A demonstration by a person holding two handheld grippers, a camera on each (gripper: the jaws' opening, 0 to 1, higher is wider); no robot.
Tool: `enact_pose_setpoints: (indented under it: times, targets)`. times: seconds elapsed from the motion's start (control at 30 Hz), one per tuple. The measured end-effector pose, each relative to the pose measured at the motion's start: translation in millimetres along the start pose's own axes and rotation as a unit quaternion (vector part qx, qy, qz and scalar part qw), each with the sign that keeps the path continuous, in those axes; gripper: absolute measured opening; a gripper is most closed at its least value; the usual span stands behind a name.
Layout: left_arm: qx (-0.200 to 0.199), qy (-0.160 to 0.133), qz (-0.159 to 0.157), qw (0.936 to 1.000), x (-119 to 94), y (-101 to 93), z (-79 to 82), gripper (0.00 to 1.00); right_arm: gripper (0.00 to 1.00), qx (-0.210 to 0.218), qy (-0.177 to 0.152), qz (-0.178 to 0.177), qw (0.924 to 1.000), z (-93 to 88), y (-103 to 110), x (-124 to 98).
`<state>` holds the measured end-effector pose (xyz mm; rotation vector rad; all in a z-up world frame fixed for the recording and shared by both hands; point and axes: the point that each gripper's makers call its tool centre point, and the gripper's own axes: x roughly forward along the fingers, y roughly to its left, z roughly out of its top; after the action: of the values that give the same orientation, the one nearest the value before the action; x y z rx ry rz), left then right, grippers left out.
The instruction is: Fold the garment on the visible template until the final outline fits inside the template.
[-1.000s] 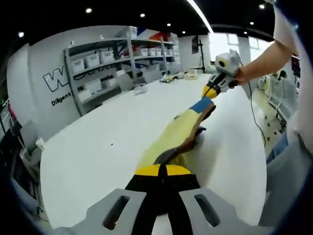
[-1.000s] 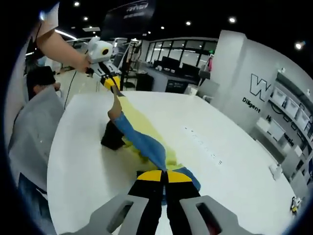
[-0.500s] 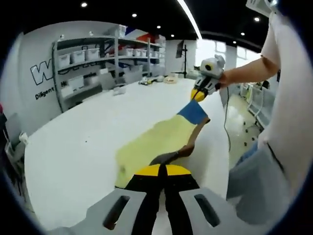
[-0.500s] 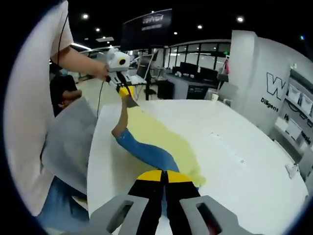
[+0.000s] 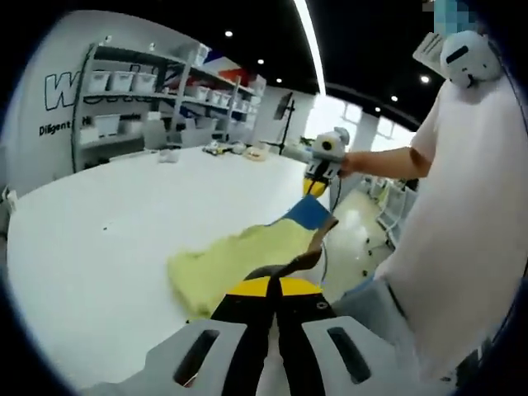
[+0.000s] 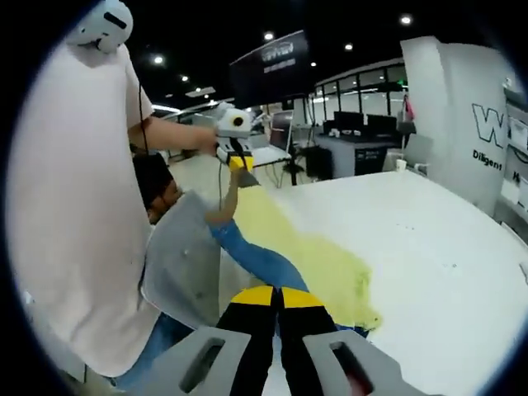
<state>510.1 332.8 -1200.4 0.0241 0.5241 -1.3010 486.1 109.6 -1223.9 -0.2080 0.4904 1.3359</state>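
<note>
The soft yellow garment with blue and brown panels [image 5: 247, 252] hangs stretched between the two grippers at the edge of the white tabletop [image 5: 99, 239]. The left gripper [image 5: 272, 290] has its fingers pinched on one end. The right gripper [image 6: 276, 299] likewise clamps the opposite end.

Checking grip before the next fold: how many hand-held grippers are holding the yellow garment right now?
2. Left hand-held gripper is shut on the near edge of the yellow-and-blue fabric garment; right hand-held gripper pinches its far blue corner, lifted above the white table.
</note>
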Motion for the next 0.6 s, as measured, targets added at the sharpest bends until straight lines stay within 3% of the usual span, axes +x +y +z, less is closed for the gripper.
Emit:
enact_pose_setpoints:
  times: [0.13,0.4,0.6]
  targets:
    - [-0.001,-0.021,0.010,0.9997,2.7,13.4,17.1,0.07,0.00,0.016,-0.022,0.008,0.9996,9.0,-8.9,-2.4]
    - [0.020,-0.036,0.061,0.9973,23.2,68.1,47.1,0.07,0.00,0.042,-0.052,-0.030,0.9973,20.4,-66.9,-2.3]
    - [0.028,-0.027,0.090,0.9952,46.1,117.2,64.7,0.07,0.00,0.062,-0.048,-0.042,0.9960,16.2,-114.0,-1.7]
